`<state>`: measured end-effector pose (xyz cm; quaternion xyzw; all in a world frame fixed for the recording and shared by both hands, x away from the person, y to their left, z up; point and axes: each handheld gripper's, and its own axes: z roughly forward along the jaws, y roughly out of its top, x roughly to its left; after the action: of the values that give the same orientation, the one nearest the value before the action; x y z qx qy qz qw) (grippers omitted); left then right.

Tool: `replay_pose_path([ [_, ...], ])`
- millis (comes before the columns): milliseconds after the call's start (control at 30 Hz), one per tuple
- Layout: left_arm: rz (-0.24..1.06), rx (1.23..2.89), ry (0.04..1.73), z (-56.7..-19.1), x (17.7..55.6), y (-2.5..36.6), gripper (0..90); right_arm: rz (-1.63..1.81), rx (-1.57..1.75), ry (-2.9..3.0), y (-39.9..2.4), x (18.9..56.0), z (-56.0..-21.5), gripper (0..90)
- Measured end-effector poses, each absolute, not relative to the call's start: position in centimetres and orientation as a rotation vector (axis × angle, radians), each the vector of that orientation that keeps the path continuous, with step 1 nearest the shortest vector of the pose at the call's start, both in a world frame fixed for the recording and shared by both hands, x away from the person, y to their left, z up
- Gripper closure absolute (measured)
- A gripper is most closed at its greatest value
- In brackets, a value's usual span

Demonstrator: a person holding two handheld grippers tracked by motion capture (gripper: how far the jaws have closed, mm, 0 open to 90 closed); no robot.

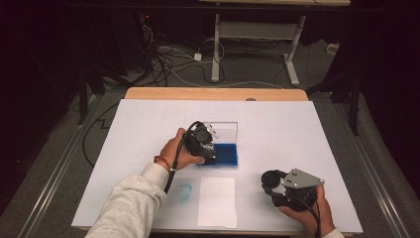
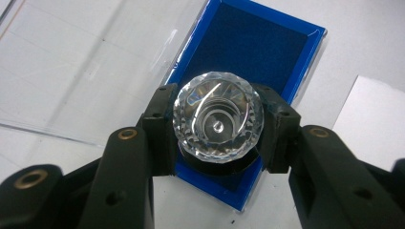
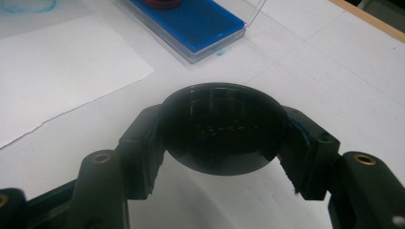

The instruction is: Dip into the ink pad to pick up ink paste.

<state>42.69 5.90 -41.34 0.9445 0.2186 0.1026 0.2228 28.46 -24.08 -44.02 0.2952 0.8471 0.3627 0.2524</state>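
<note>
My left gripper (image 2: 218, 132) is shut on a clear faceted stamp (image 2: 218, 114) with a dark base. It holds the stamp over the near end of a blue ink pad (image 2: 248, 47) in its open case. Whether the stamp touches the pad I cannot tell. From above, the left gripper (image 1: 205, 147) sits at the pad's (image 1: 225, 154) left side. My right gripper (image 3: 222, 143) is shut on a round black cap (image 3: 220, 126) just above the white sheet. In the high view the right gripper (image 1: 275, 184) and the black cap (image 1: 271, 179) are at the front right.
The case's clear lid (image 1: 225, 130) stands up behind the pad. A loose white paper (image 1: 217, 201) lies near the front edge, with a blue stamped ring (image 1: 185, 191) to its left. The wooden table edge (image 1: 213, 93) runs along the back.
</note>
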Motion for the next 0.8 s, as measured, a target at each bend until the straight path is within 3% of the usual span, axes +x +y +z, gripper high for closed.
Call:
replay_pose_path([
  [800,0.333,2.624,0.601,-40.63,42.51,5.04,54.9,0.999,0.801,2.271,-24.45,28.32,-43.38,38.6],
])
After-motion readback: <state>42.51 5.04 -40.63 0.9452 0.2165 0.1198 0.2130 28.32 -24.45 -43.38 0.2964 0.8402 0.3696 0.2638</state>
